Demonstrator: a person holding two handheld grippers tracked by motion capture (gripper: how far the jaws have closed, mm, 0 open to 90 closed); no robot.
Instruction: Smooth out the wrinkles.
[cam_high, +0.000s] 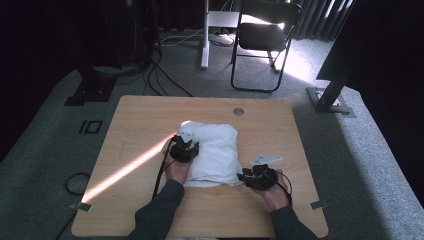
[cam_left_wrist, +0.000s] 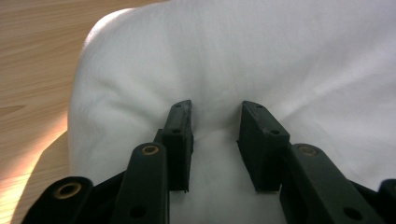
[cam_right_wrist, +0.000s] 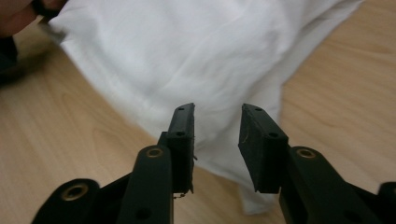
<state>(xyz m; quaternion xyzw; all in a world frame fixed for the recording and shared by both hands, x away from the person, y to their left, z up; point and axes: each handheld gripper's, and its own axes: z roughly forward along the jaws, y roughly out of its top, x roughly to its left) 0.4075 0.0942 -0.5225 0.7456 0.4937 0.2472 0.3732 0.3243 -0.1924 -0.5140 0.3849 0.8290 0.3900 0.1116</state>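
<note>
A rumpled white cloth bundle (cam_high: 212, 150), soft and pillow-like, is seen lying near the middle of a light wooden table (cam_high: 135, 120) with rounded corners. All places below are given from this cloth.

The left gripper (cam_high: 184, 145), black and two-jawed, is held over the cloth's left edge. In the left gripper view, its jaws are seen partly open, resting down on the white fabric (cam_left_wrist: 261, 60), with a fold of cloth lying in the gap between them. The fabric is puckered toward the jaw tips, but whether the pads are pressed on it cannot be told.

The right gripper (cam_high: 246, 176), also black, is held at the cloth's near right corner, pointed toward the fabric. In the right gripper view, its jaws are seen partly open, with the cloth's corner (cam_right_wrist: 187, 60) lying on the wood in line with the gap. Nothing is gripped by it.

A streak of sunlight (cam_high: 125, 170) is cast across the wood to the left of the cloth. A small round grommet (cam_high: 238, 111) is set in the table beyond the cloth, and a black folding chair (cam_high: 265, 35) is stood on the grey carpet farther beyond it.
</note>
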